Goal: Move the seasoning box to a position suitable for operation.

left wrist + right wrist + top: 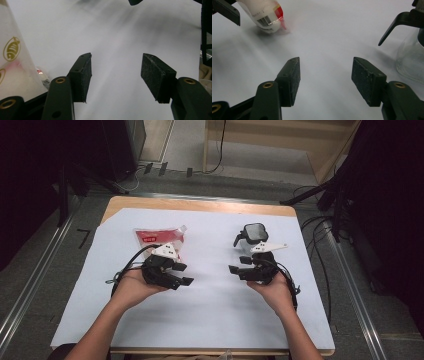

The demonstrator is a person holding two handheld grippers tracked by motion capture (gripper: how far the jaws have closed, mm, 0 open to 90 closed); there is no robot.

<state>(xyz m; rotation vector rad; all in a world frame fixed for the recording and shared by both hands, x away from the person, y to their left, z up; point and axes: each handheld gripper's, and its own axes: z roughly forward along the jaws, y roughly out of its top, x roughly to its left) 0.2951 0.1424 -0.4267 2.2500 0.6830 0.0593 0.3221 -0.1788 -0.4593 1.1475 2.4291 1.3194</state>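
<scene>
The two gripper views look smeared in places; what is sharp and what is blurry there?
Left gripper view: the black gripper pads are sharp, while the white table cover behind shows streaky blur and soft shadows. Right gripper view: pads crisp, the red-and-white refill pouch slightly soft, the clear spray bottle hazy.

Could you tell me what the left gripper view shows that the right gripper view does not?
Left gripper view alone: the clear side of the refill pouch with gold emblems, close at the left edge. Right gripper view alone: the spray bottle, its clear body and dark trigger at the right, plus the pouch's barcode and red end. Both share the white table cover and an open tool, left tool and right tool, with nothing between the pads.
</scene>
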